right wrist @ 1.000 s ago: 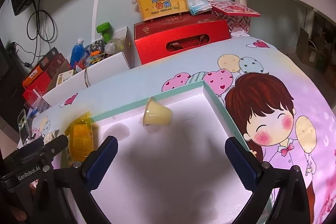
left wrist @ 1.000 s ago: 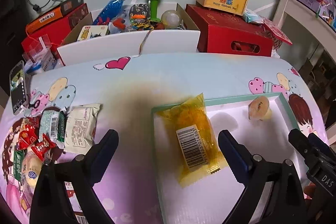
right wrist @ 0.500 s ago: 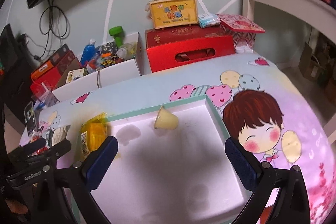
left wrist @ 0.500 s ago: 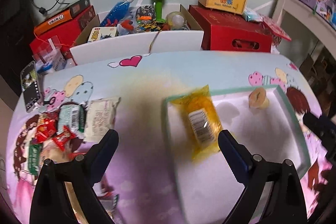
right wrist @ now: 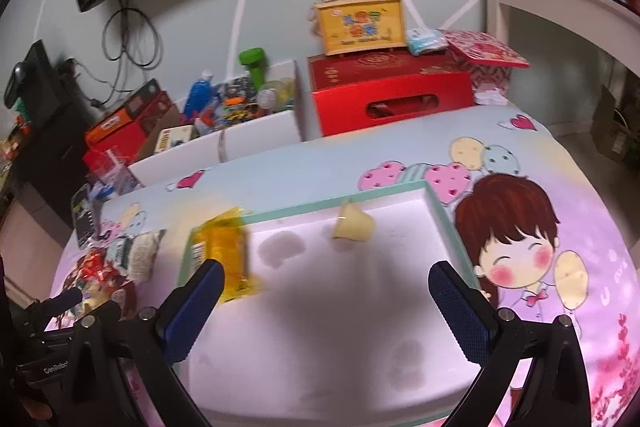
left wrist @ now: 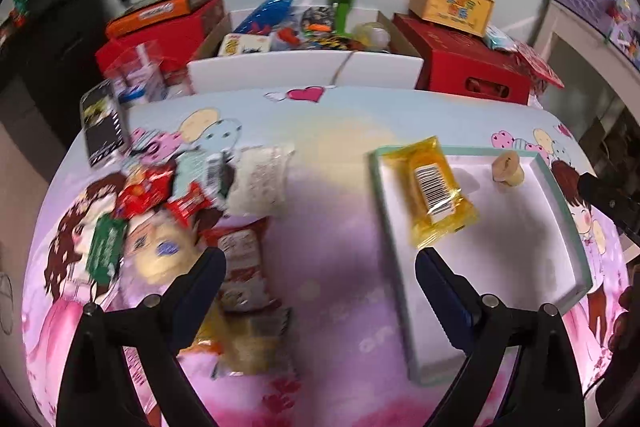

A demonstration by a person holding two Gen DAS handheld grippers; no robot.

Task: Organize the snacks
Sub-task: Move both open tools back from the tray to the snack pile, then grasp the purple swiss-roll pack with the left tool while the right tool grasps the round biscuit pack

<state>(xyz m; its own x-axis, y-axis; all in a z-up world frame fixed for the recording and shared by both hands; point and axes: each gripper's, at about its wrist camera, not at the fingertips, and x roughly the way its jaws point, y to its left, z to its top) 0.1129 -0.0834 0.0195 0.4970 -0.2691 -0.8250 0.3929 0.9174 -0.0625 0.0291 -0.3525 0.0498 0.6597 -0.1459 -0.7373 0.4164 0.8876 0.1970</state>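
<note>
A white tray with a teal rim (left wrist: 564, 203) (right wrist: 440, 203) lies on the cartoon-print tablecloth. Inside it are a yellow snack packet with a barcode (left wrist: 434, 195) (right wrist: 228, 251) and a small pale jelly cup (left wrist: 507, 169) (right wrist: 354, 225) on its side. A heap of loose snack packets (left wrist: 192, 187) (right wrist: 116, 263) lies left of the tray. My left gripper (left wrist: 320, 279) stands open over the cloth between heap and tray, a red-and-white packet (left wrist: 242, 267) just by its left finger. My right gripper (right wrist: 326, 291) hangs open above the tray's bare floor, holding nothing.
Behind the table stand a white box of toys and bottles (left wrist: 304, 67), red boxes (left wrist: 464, 67), a yellow carry case (left wrist: 452, 5) and a phone (left wrist: 100, 123) at the left edge. A white shelf (right wrist: 560, 3) stands at the right.
My left gripper has swung left away from the tray, bringing the snack heap into fuller view. My right gripper has risen, so the tray looks smaller. Both stay open.
</note>
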